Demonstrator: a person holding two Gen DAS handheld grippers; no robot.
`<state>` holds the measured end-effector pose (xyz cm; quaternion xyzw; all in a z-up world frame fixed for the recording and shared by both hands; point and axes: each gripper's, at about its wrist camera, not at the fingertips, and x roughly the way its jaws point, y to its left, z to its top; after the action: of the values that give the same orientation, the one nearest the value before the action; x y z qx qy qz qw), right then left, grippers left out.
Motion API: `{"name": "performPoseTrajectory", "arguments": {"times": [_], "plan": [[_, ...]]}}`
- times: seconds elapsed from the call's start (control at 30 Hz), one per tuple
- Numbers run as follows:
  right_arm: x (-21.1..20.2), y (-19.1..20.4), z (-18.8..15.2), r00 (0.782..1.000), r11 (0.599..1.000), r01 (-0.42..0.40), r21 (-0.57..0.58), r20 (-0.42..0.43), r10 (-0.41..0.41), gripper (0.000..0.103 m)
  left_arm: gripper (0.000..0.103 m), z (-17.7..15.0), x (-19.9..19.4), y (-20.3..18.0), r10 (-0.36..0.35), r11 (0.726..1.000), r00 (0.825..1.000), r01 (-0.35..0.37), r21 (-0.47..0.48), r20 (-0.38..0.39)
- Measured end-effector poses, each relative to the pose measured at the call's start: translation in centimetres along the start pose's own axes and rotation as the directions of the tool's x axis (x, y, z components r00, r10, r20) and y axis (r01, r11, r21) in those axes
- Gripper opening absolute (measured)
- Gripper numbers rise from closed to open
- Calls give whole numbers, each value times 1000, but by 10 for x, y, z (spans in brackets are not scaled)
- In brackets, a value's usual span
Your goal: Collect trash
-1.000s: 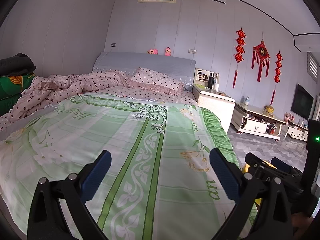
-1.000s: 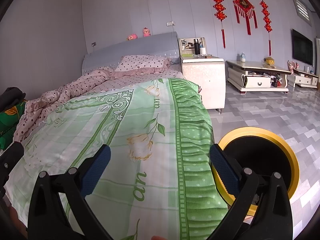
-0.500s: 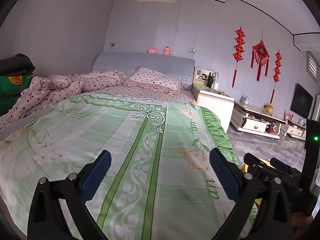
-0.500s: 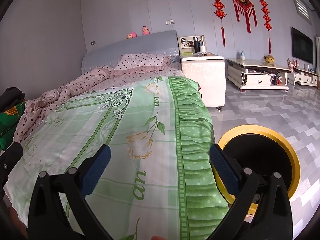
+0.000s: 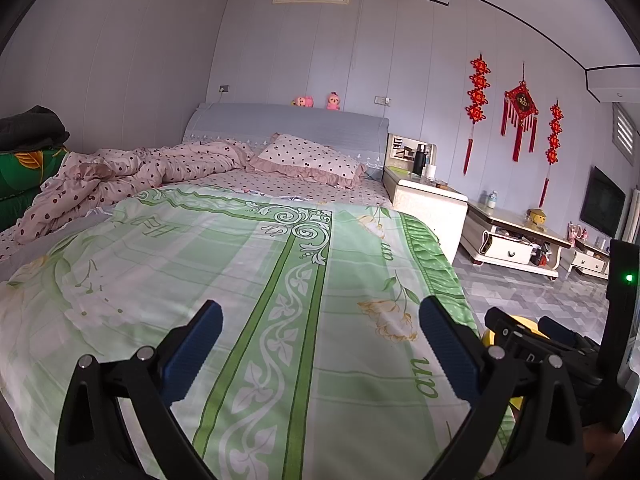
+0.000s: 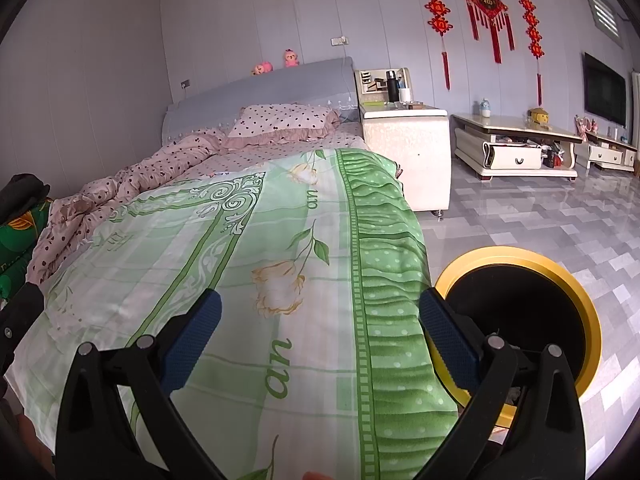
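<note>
My left gripper (image 5: 320,320) hovers open over the green floral bedspread (image 5: 248,288), with nothing between its blue pads. My right gripper (image 6: 320,312) is open too and holds nothing; it hangs over the bed's right edge. A round black bin with a yellow rim (image 6: 520,254) stands on the floor beside the bed, just right of the right gripper's right finger. A sliver of the yellow rim (image 5: 490,336) shows in the left wrist view behind the other gripper's black body (image 5: 560,344). I see no loose trash on the bedspread in either view.
A pink dotted quilt (image 5: 132,176) and pillow (image 5: 308,156) lie at the head of the bed. A white nightstand (image 6: 404,148) with a bottle, a low TV cabinet (image 6: 516,148) and grey tiled floor (image 6: 540,208) are on the right. Green bedding (image 5: 20,176) is stacked at left.
Both views have shifted only slightly over the bed. Both grippers have stayed open and empty.
</note>
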<state>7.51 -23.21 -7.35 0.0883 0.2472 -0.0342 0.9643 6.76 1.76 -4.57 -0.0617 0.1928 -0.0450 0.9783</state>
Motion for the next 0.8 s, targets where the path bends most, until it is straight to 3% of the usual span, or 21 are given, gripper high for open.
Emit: {"name": "performPoseTrajectory", "arguments": {"times": [0.8], "plan": [[5, -2, -4, 1000, 1000, 3, 8, -17, -3, 95, 95, 0, 0, 0, 0, 1000, 1000, 0, 0, 0]]}}
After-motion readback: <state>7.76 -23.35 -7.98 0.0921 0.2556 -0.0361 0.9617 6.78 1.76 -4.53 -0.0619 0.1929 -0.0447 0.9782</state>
